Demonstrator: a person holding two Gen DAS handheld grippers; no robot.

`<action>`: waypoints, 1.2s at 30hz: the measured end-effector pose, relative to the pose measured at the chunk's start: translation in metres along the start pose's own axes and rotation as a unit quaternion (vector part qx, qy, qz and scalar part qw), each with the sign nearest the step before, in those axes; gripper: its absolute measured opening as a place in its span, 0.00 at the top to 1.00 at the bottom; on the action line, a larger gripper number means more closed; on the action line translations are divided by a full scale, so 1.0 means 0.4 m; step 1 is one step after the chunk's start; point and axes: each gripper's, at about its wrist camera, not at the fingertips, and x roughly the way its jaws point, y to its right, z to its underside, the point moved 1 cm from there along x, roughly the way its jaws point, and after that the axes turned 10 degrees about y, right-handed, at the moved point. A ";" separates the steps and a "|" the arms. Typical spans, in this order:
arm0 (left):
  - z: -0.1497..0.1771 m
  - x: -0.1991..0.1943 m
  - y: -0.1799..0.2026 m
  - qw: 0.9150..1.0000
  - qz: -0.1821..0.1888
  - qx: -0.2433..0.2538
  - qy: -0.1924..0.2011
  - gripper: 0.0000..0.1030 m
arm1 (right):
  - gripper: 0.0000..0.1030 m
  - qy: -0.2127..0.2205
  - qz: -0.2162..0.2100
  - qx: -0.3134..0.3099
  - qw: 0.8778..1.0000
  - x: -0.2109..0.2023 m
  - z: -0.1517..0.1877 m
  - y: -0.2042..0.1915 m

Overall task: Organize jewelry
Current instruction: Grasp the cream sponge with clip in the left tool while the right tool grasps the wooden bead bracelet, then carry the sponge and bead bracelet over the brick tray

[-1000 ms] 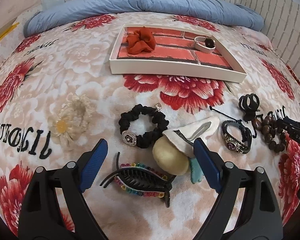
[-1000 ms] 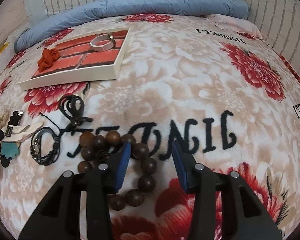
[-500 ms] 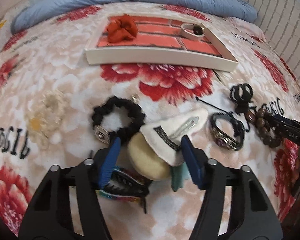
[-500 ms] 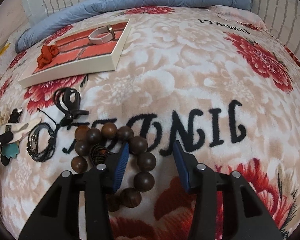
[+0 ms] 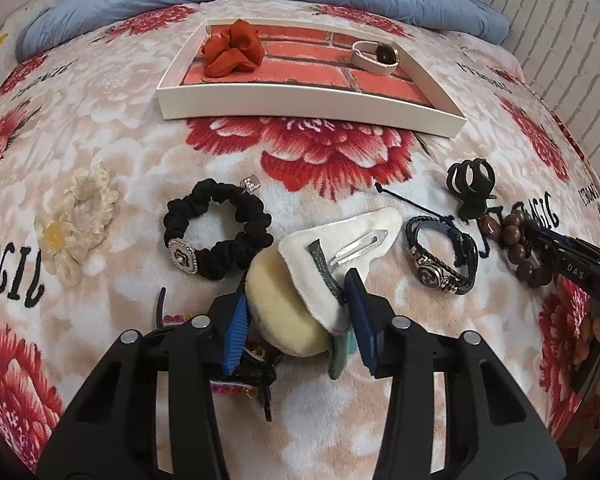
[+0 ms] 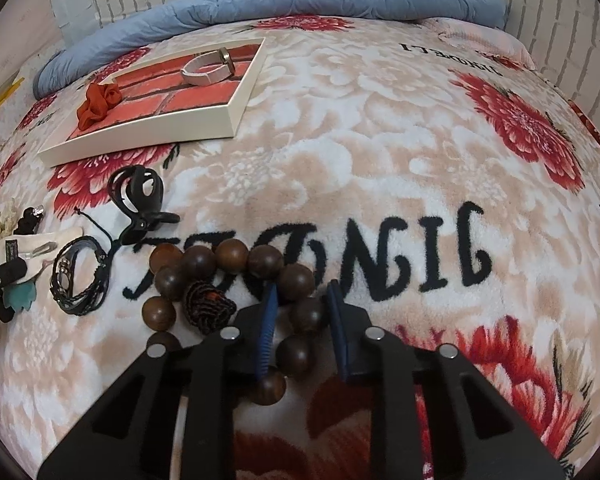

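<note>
2 pieces, a red scrunchie [image 5: 233, 53] and a watch [image 5: 375, 54], lie in the tray [image 5: 308, 105] at upper centre, while my left gripper [image 5: 296, 322] has just been closing around the plush clip [image 5: 288, 312] and my right gripper [image 6: 302, 330] around the wooden bracelet [image 6: 236, 280], both low in frame, with about 6 more pieces left on the blanket [image 6: 380, 160].
</note>
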 end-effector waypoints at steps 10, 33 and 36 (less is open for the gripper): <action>-0.024 -0.049 -0.007 1.000 0.004 -0.004 0.022 0.61 | 0.76 0.034 -0.002 -0.007 0.999 -0.067 -0.037 -0.020; -0.100 -0.174 -0.078 0.998 0.002 -0.020 0.066 0.61 | 0.81 0.063 -0.004 -0.029 0.998 -0.178 -0.137 -0.131; -0.115 -0.175 -0.091 0.997 0.001 -0.024 0.069 0.61 | 0.81 0.070 -0.001 -0.027 0.997 -0.191 -0.166 -0.137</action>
